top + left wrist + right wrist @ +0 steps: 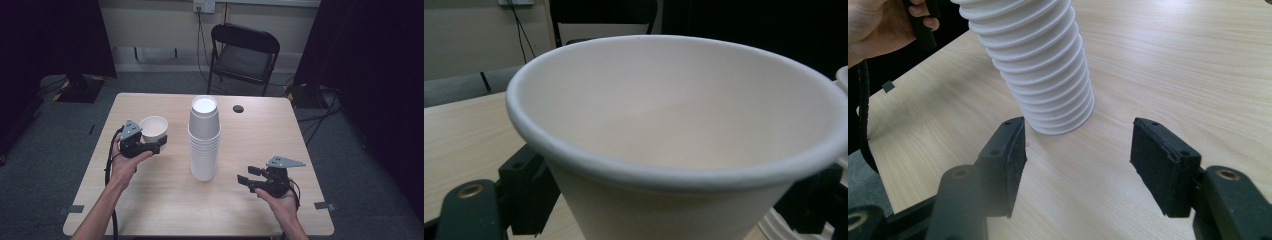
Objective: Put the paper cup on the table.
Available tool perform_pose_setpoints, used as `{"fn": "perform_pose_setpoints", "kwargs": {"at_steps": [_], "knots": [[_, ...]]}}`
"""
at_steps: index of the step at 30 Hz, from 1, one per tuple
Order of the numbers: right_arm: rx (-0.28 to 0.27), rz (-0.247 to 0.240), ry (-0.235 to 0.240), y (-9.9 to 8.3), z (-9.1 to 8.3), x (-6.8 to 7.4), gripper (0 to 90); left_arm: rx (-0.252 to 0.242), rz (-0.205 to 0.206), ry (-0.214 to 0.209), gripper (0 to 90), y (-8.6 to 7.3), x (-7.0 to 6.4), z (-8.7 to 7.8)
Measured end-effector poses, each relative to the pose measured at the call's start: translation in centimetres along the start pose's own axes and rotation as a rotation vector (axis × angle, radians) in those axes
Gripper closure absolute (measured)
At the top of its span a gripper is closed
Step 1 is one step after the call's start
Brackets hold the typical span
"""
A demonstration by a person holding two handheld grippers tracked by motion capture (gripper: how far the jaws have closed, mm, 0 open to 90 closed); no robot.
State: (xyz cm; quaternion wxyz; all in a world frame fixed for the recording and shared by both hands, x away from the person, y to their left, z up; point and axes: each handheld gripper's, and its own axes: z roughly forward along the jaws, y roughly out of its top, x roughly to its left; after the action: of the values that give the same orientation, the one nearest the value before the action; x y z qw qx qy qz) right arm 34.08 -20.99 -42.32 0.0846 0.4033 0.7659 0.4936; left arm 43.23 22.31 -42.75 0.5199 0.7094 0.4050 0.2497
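Observation:
A tall stack of white foam cups stands upside down at the middle of the table. To its left, my left gripper is shut on a single white cup, mouth up. In the left gripper view this cup is very close, with a black pad pressed on each side of its wall. My right gripper hovers open to the right of the stack's base. In the right gripper view the stack rises just beyond the open right gripper, apart from both pads.
A black folding chair stands behind the table's far edge. A round cable hole lies in the tabletop, right of the stack's top. The person's left hand shows beyond the stack. Dark curtains flank the room.

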Motion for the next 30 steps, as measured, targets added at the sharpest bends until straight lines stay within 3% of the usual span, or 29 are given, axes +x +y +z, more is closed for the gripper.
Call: {"fn": "perform_pose_setpoints", "kwargs": {"at_steps": [6, 9, 10, 15, 18, 21, 24, 30], "knots": [[0.004, -0.002, 0.001, -0.1, 0.0, 0.1, 39.0, 0.055, 0.016, -0.027, 14.1, -1.2, -0.2, 1.2], [0.007, 0.0, 0.002, -0.2, 0.0, 0.0, 39.0, 0.083, 0.021, -0.018, 14.1, -1.6, -0.1, 1.7], [0.008, 0.002, 0.003, -0.2, 0.0, -0.1, 39.0, 0.08, 0.002, -0.018, 14.1, -1.7, -0.1, 1.9], [0.015, 0.009, -0.006, -0.2, 0.0, -0.3, 38.8, 0.109, 0.031, 0.004, 14.0, -2.0, -0.2, 2.3], [0.014, 0.01, -0.003, -0.2, 0.1, -0.2, 38.4, 0.105, 0.009, 0.003, 14.0, -2.2, -0.1, 2.5], [0.011, 0.006, -0.003, -0.2, 0.0, -0.1, 38.1, 0.129, 0.022, 0.01, 14.0, -2.8, 0.1, 2.8], [0.011, 0.007, -0.004, -0.2, 0.0, -0.2, 37.9, 0.145, -0.005, 0.014, 13.9, -3.1, 0.5, 3.1], [0.015, 0.008, -0.002, -0.3, 0.1, -0.3, 37.4, 0.161, 0.005, 0.011, 13.9, -3.5, 0.4, 3.4]]}}
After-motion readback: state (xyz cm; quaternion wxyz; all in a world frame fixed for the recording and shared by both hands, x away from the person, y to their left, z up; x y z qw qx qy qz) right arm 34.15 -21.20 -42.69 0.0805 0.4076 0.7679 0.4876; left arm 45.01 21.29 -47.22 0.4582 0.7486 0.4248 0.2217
